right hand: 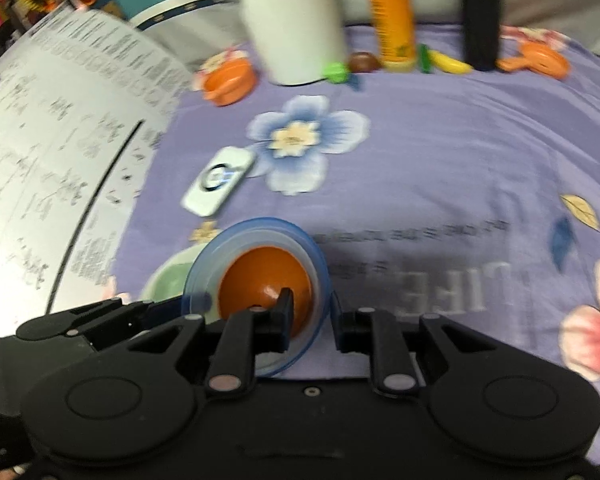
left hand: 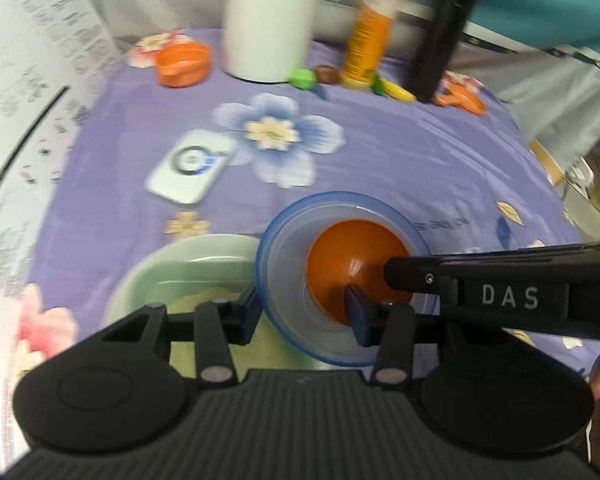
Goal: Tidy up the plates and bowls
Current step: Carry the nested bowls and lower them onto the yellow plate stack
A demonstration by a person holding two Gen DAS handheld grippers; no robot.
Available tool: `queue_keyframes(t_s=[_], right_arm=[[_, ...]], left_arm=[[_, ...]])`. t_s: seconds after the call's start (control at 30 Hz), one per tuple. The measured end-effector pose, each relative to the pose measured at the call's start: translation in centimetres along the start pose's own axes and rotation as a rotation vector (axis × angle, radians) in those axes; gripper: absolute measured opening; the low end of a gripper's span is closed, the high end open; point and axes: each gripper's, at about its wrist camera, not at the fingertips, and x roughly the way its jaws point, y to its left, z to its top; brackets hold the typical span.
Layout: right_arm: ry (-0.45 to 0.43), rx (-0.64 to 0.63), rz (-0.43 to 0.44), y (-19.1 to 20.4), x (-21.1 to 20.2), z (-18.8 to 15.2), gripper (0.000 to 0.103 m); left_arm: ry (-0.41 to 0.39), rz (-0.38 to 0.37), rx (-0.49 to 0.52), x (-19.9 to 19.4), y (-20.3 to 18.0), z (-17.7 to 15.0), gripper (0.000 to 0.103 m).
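A clear blue-rimmed bowl (left hand: 340, 276) holds a small orange bowl (left hand: 352, 264) inside it, on the purple flowered cloth. My left gripper (left hand: 304, 304) straddles the blue bowl's left rim, one finger outside, one inside against the orange bowl. My right gripper (right hand: 312, 320) straddles the same bowl's right rim (right hand: 320, 280), one finger inside by the orange bowl (right hand: 260, 284). Both look closed on the rim. A pale green dish (left hand: 180, 276) sits just left of the bowl, also in the right wrist view (right hand: 164, 280).
A white remote-like device (left hand: 192, 168) lies mid-cloth. At the back stand a white jug (left hand: 272, 20), an orange bottle (left hand: 368, 36), a black cylinder (left hand: 440, 44), an orange toy pot (left hand: 184, 62), an orange scoop (left hand: 460, 100) and small toy fruit (left hand: 396, 90). A printed sheet (left hand: 24, 100) stands at left.
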Motion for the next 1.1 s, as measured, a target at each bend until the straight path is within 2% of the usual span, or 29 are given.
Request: queue_keyframes(t_s=[0.23, 0.4, 1.1], right_arm=[[0.057, -0.055, 0.056, 5.0, 2.2, 0.2, 0.020], [0.089, -0.080, 0.057, 6.6, 3.4, -0.4, 0.020], [0.156, -0.065, 0.046, 6.2, 5.9, -0.9, 0.020]], left_arm=[[0.017, 0.039, -0.071, -1.1, 5.0, -1.0, 0.043], [0.033, 0.047, -0.090, -1.0, 6.3, -2.1, 0.043], [0.065, 0.045, -0.078, 1.0, 7.0, -3.0, 0.044]])
